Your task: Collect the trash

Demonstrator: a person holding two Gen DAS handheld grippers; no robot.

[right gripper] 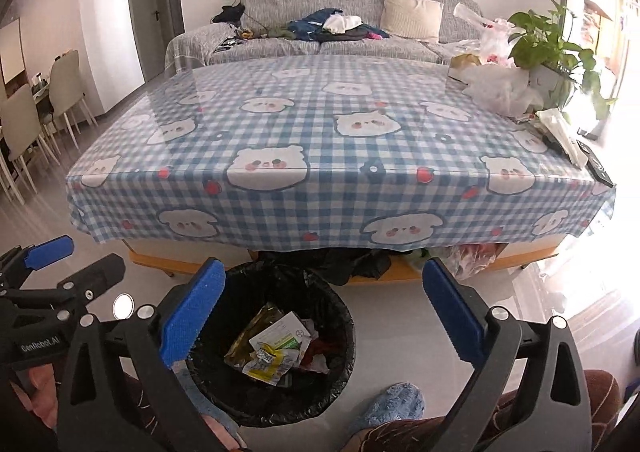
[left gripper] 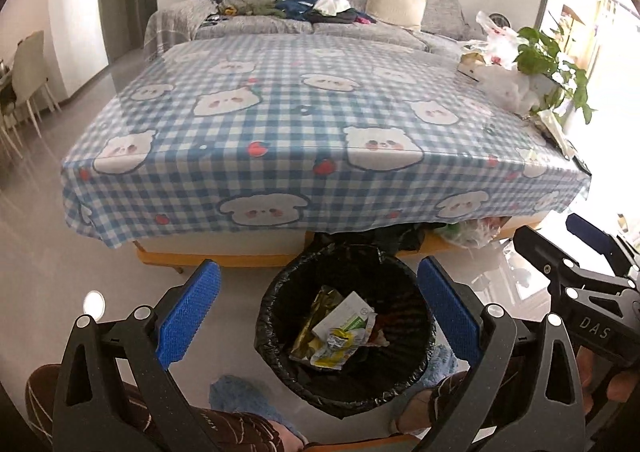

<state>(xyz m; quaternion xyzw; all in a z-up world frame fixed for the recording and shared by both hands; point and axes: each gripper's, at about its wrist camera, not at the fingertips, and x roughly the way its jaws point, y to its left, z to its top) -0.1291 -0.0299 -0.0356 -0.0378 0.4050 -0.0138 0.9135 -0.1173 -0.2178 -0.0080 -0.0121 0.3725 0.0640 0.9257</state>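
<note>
Both tongs spread wide over the bin, nothing held.

Low centre of the left wrist view, the left gripper [left gripper: 318, 294] has its blue pads far apart and empty, framing the black-lined trash bin [left gripper: 404, 384] on the floor. Inside it lies the trash [left gripper: 340, 326]: a white carton with a green stripe, a gold foil wrapper and a yellow packet, print too small to read. At the right edge of that view the other tool's black body reads "DAS". In the right wrist view the right gripper [right gripper: 324, 294] is fully spread too, bare between the pads, with the bin low and centre-left; at lower left the neighbouring tool reads "GenRobot.AI". Above, mid-frame, spreads the blue checked tablecloth [right gripper: 320, 140] printed with bear faces.
</note>
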